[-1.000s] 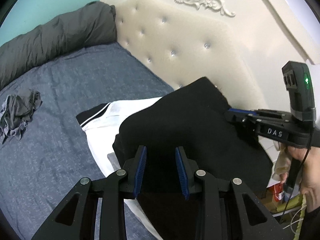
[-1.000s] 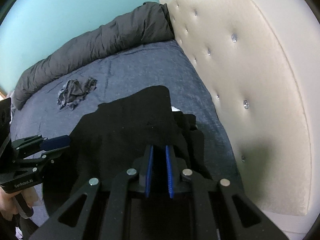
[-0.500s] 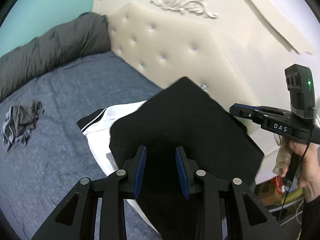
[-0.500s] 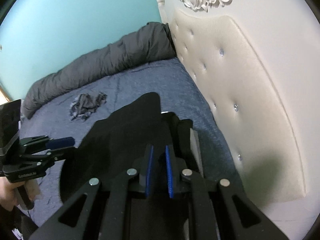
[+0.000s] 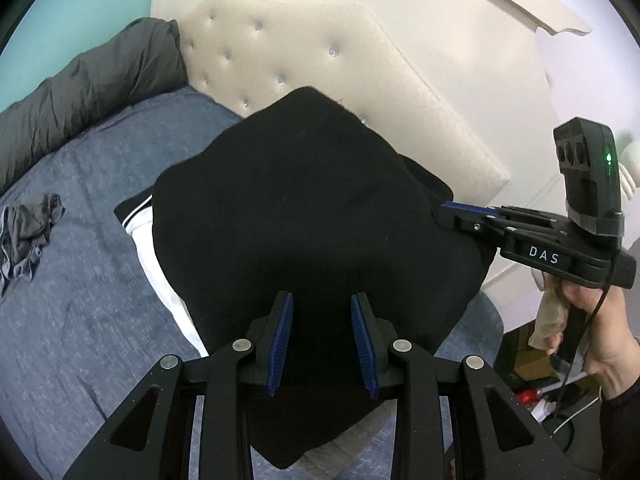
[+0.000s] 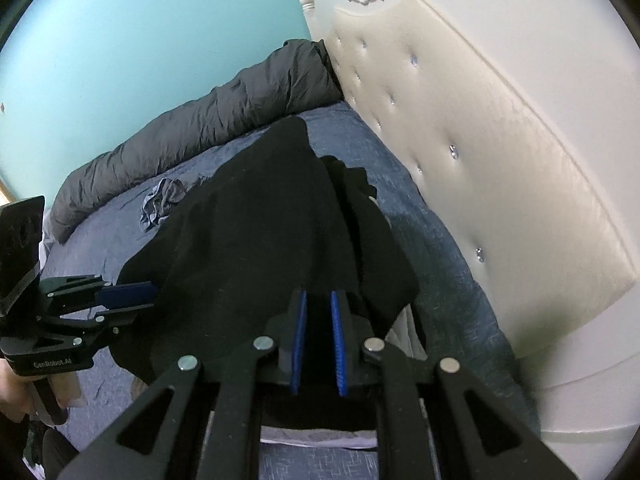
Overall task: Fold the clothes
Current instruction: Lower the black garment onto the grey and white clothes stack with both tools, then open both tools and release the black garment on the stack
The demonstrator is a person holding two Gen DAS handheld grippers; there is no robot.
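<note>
Blue bedding covers the bed (image 5: 76,320) in the left wrist view, with a cream tufted headboard (image 5: 320,68) at the far side and a rolled grey duvet (image 5: 80,96) far left. A black garment (image 5: 304,216) hangs lifted over a white garment (image 5: 160,276) lying on the sheet. The left gripper (image 5: 323,336) has its jaws part-way apart with black cloth bunched between them, so it appears to hold the near edge. The right gripper (image 5: 466,210), pinched nearly closed, holds the cloth's right edge. A crumpled grey garment (image 5: 28,232) lies well apart at the left.

From the right wrist view, the right gripper (image 6: 319,334) clamps a thin fold of the same black garment (image 6: 272,224), which drapes away toward the duvet (image 6: 208,120); the left gripper (image 6: 124,294) grips the left edge.

Risks, as I judge them: the bunched left hold could slip, dropping one side; the hanging cloth could drag the white garment beneath out of shape; uneven tension could skew the fold.
</note>
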